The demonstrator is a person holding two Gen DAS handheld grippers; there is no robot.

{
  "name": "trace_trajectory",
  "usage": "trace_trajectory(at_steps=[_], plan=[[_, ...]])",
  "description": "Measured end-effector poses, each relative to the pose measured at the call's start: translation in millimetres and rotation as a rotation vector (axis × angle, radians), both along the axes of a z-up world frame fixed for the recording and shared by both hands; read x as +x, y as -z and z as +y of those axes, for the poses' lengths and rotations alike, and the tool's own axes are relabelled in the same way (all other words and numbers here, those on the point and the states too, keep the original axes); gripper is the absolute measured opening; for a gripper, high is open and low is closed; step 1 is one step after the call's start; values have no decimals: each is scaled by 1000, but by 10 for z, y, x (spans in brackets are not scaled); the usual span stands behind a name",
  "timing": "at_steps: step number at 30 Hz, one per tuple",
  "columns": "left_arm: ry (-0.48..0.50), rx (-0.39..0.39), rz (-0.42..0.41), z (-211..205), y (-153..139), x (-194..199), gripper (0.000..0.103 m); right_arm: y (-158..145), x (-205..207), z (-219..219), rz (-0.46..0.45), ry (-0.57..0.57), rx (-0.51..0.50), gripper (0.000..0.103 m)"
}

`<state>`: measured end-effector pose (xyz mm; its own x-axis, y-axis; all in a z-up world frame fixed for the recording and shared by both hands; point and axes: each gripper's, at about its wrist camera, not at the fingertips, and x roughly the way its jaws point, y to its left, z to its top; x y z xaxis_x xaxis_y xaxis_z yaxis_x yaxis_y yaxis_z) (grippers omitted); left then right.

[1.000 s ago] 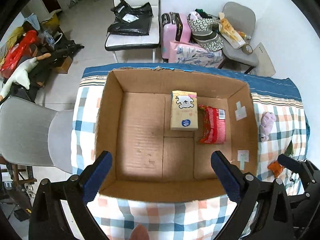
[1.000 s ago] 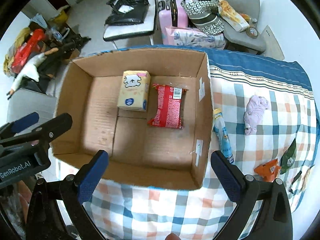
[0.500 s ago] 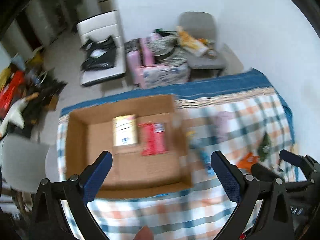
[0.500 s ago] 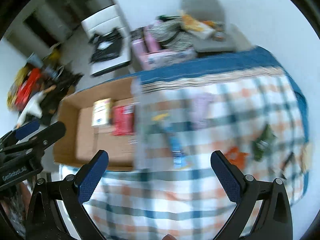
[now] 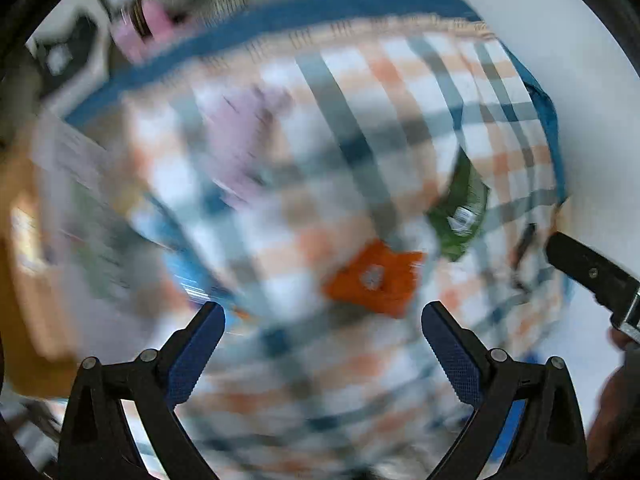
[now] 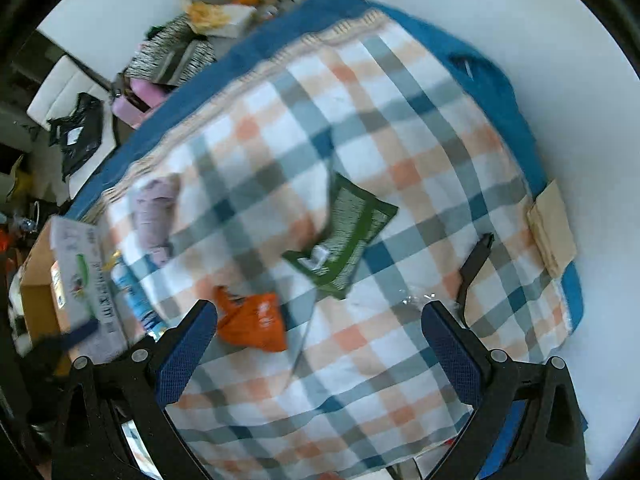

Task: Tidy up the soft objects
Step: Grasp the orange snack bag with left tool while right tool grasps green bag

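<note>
At the checked-cloth desk's (image 6: 400, 152) left edge stands a brown cardboard box (image 6: 38, 280); rightward lie a lilac plush toy (image 6: 154, 216), orange packet (image 6: 256, 322) and green pouch (image 6: 344, 240). Left gripper (image 5: 323, 322) and right gripper (image 6: 320, 320) have fingers spread, empty.

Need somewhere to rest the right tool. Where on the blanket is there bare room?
Bare checks lie above the green packet, toward the blue border, and below the orange packet. It is crowded at left: purple plush, blue tube, cardboard box.
</note>
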<state>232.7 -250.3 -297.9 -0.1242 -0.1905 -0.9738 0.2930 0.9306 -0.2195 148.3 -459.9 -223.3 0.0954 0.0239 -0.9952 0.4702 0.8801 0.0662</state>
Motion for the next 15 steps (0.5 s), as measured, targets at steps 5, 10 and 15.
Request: trace_trajectory(at_steps=[5,10,15], plan=[[-210,-97,259,-123,660,4,101,473,129,-326,29,62,91,103],[-361,-117,353,-157,1037,-32,101,884,283,-491,78,113,166,102],[-401,-74,365,-143,1210,-39,88,1249,373,-560,124,160,238,97]])
